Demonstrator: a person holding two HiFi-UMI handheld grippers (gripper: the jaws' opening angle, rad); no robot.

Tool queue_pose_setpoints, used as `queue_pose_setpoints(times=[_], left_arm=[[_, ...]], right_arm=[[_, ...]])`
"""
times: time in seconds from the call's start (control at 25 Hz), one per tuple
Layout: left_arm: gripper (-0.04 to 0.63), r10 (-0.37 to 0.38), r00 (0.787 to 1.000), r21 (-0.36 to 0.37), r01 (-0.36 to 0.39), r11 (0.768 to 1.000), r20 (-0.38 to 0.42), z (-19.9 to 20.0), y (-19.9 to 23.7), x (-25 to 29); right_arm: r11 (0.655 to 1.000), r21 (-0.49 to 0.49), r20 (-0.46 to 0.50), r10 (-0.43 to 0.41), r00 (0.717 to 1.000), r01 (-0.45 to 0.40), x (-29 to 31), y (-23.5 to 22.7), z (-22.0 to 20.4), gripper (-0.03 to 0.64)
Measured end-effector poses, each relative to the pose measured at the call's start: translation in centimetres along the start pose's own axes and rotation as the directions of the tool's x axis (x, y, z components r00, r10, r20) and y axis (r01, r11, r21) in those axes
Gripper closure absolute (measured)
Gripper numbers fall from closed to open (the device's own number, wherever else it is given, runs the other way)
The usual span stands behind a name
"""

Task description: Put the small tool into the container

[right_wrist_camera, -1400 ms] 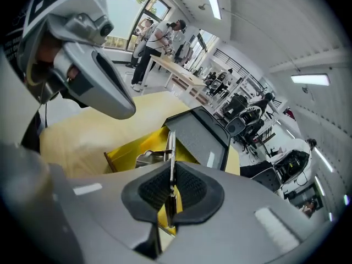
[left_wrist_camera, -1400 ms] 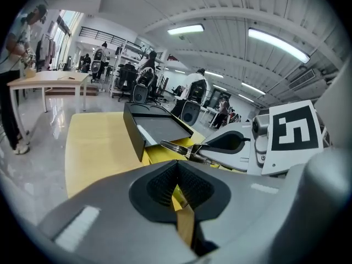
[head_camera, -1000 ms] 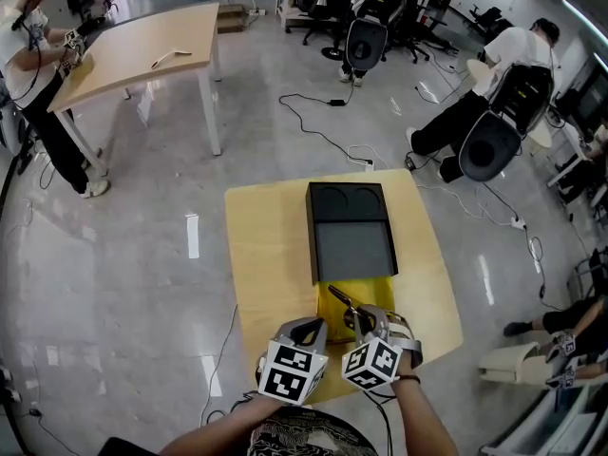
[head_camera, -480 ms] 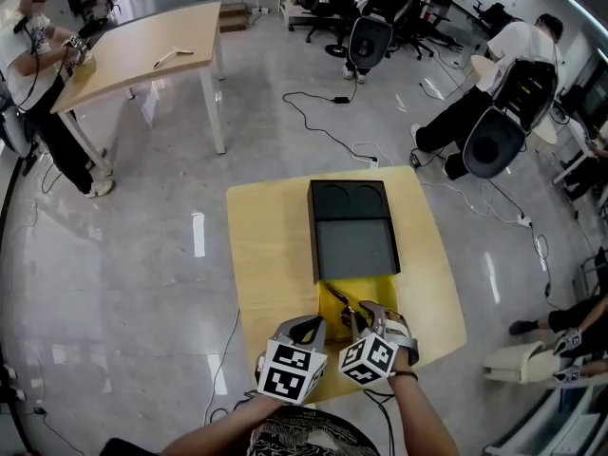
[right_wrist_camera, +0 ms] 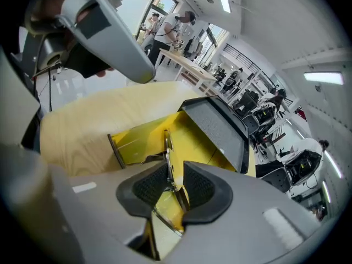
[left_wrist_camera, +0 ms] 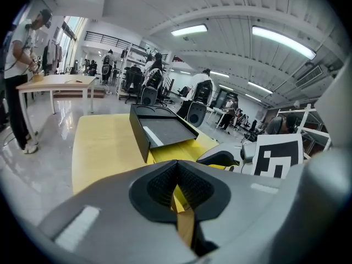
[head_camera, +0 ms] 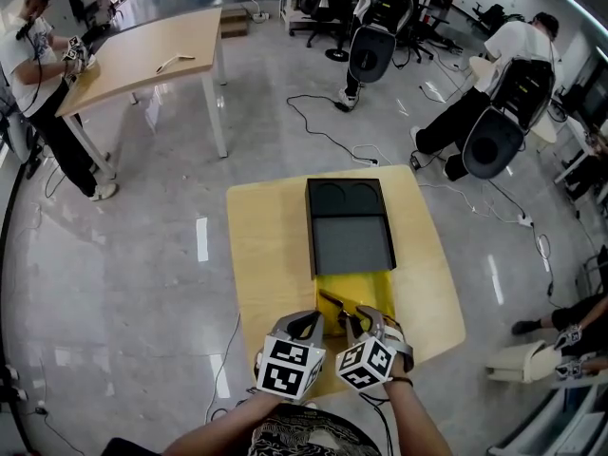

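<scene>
On the worktop (head_camera: 266, 255), a black tray (head_camera: 353, 247) lies at the middle towards the far edge, and an open yellow container (head_camera: 369, 288) sits against its near end, close to the near edge. Your left gripper (head_camera: 306, 323) is at the near edge with its jaws pressed together on nothing. Just beside it, your right gripper (head_camera: 359, 319) pinches the small tool (right_wrist_camera: 166, 146), a thin metal piece pointing out over the yellow container.

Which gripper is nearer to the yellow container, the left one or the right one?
Right. The right gripper reaches over the yellow container's near end, holding a small metal tool. The left gripper is beside it, just outside the container's left wall.
</scene>
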State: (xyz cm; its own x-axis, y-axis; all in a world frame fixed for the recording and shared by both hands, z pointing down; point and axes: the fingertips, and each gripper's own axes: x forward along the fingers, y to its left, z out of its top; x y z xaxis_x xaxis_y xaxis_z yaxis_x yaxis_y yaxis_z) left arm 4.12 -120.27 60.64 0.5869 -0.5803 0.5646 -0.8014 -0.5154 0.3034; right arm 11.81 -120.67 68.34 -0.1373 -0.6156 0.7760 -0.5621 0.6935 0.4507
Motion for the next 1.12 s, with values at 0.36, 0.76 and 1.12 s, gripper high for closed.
queue_pose_setpoints(times=[0.36,0.76,1.12], left_arm=[[0.588,0.025,0.999,0.017,-0.025,1.000,0.032,-0.9,-6.5,-4.5],[0.586,0.052,0.995,0.060,-0.057,0.997,0.083,-2.4,-15.8,-10.0],[0.586,0.041,0.989,0.111,-0.057,0.992,0.143,-3.0,-24.8,-15.8]], right_arm=[[0.991,0.135,0.052,0.011,0.999,-0.018,-8.1,2.6,-3.2,0.533],[0.885,0.455,0.262,-0.030,0.965,-0.096,-21.2,3.1,-4.6,0.590],[0.766,0.613,0.429,-0.119,0.896,-0.192,-33.3,3.4,-6.1,0.611]])
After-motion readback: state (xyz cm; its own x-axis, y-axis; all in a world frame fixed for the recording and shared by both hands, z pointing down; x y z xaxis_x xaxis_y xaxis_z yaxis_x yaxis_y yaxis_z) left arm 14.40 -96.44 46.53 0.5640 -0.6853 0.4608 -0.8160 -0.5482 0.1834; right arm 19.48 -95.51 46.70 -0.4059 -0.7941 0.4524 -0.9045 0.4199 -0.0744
